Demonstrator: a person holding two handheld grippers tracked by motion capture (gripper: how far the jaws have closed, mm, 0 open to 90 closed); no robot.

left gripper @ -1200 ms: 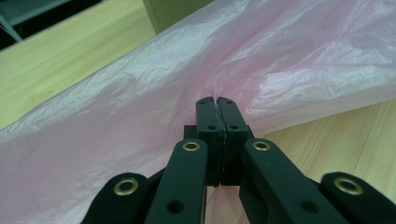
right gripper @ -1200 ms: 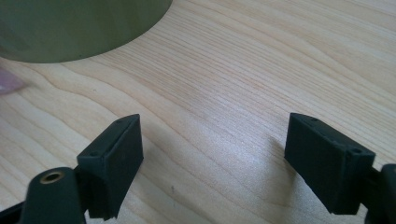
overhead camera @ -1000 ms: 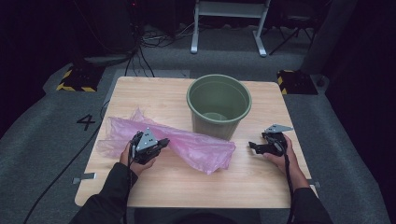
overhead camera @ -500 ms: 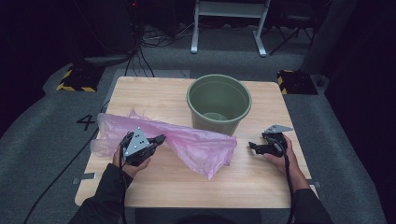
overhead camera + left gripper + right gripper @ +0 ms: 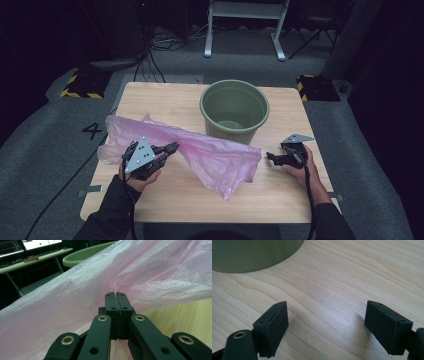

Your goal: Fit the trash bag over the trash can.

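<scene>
A thin pink plastic bag [image 5: 210, 155] stretches across the wooden table from the left edge towards the right. My left gripper [image 5: 172, 147] is shut on a fold of the pink bag [image 5: 155, 277], lifting it off the table; the jaws meet tightly with film pinched between them [image 5: 115, 293]. A green bucket [image 5: 234, 110] stands upright behind the bag, its rim [image 5: 85, 255] showing past the film. My right gripper [image 5: 270, 158] rests low at the right, open, jaws spread wide over bare wood [image 5: 325, 312], beside the bucket's base [image 5: 254, 255].
The table [image 5: 165, 100] ends close in front of both hands. Cables and a white stand's legs [image 5: 245, 30] lie on the grey floor behind. Yellow-black marked blocks [image 5: 80, 85] sit by the table's far corners.
My left gripper has pulled back towards the near left and risen, drawing the bag up and stretching it. The right gripper has stayed put.
</scene>
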